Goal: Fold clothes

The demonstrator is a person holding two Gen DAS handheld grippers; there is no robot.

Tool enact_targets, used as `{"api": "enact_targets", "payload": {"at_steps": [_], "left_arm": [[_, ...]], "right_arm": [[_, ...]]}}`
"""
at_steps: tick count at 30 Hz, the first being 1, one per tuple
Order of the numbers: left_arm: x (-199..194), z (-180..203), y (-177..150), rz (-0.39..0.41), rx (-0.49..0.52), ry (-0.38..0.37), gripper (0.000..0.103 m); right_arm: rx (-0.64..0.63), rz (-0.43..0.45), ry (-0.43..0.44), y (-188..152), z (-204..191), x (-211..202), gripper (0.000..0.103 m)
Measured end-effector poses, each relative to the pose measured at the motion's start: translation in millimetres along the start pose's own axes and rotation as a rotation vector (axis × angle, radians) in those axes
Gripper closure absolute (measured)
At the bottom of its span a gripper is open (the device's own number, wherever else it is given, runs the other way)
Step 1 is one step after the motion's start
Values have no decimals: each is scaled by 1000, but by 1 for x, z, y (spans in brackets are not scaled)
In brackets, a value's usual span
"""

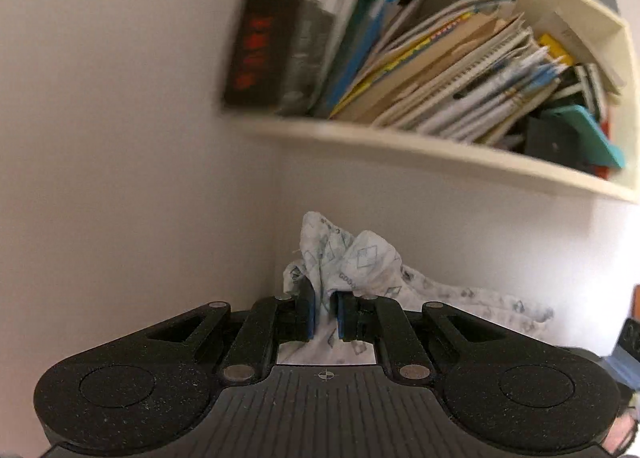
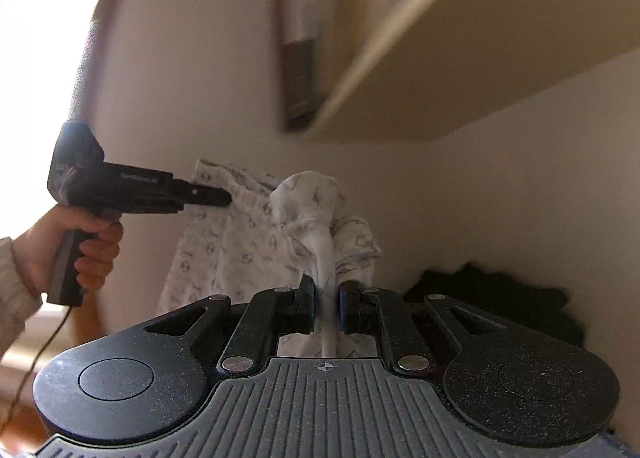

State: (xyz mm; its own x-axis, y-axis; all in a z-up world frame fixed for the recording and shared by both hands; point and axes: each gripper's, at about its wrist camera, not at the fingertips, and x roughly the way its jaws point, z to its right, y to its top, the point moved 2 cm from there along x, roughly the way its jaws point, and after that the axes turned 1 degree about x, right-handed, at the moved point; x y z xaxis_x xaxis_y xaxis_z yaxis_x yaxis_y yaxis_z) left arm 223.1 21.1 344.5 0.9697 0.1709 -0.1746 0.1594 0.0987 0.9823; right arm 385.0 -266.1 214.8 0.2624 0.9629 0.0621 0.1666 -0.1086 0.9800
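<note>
A white garment with a small grey print [image 1: 360, 258] hangs in the air between both grippers. My left gripper [image 1: 325, 314] is shut on a bunched edge of it, with cloth pinched between the blue pads. In the right wrist view my right gripper [image 2: 326, 308] is shut on another bunch of the same garment [image 2: 240, 242]. There the left gripper [image 2: 228, 197] shows from the side, held by a hand [image 2: 88, 246], clamping the garment's upper left edge. The cloth droops below and between the two grips.
A cream wall shelf [image 1: 400, 141] crammed with books and notebooks juts out overhead, and its underside [image 2: 480, 77] is close above the right gripper. A dark pile of clothes [image 2: 500, 294] lies at the right. Bright window light is at the left.
</note>
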Motion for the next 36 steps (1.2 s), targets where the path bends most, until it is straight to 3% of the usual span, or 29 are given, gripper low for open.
{"api": "enact_targets", "payload": {"at_steps": [4, 6, 9, 10, 12, 14, 16, 19, 25, 27, 29, 36], "left_arm": [[108, 14, 38, -71, 76, -10, 91], [167, 23, 31, -142, 136, 26, 81], [229, 21, 1, -231, 122, 91, 77], [233, 21, -7, -225, 119, 101, 77], [240, 19, -20, -209, 114, 123, 61], [229, 20, -25, -191, 111, 137, 38], [216, 22, -28, -181, 108, 144, 34], [186, 34, -36, -181, 136, 155, 19], [111, 57, -68, -213, 138, 155, 17], [85, 64, -82, -221, 139, 161, 10], [61, 68, -95, -224, 131, 160, 0], [-16, 66, -148, -282, 111, 162, 0]], "right_arm": [[154, -23, -136, 21, 72, 32, 90], [224, -70, -216, 16, 109, 53, 87], [222, -122, -316, 1, 141, 70, 72], [202, -135, -346, -5, 148, 73, 61], [154, -123, -380, -13, 153, 70, 52], [92, -82, -388, -15, 146, 60, 46], [50, -61, -380, -14, 133, 56, 40], [-13, -48, -342, -14, 100, 50, 32], [-27, -72, -284, -17, 38, 39, 30], [11, -93, -271, -24, 28, 39, 30], [48, -128, -258, -31, 16, 37, 26], [119, -330, -197, -82, -58, 32, 5]]}}
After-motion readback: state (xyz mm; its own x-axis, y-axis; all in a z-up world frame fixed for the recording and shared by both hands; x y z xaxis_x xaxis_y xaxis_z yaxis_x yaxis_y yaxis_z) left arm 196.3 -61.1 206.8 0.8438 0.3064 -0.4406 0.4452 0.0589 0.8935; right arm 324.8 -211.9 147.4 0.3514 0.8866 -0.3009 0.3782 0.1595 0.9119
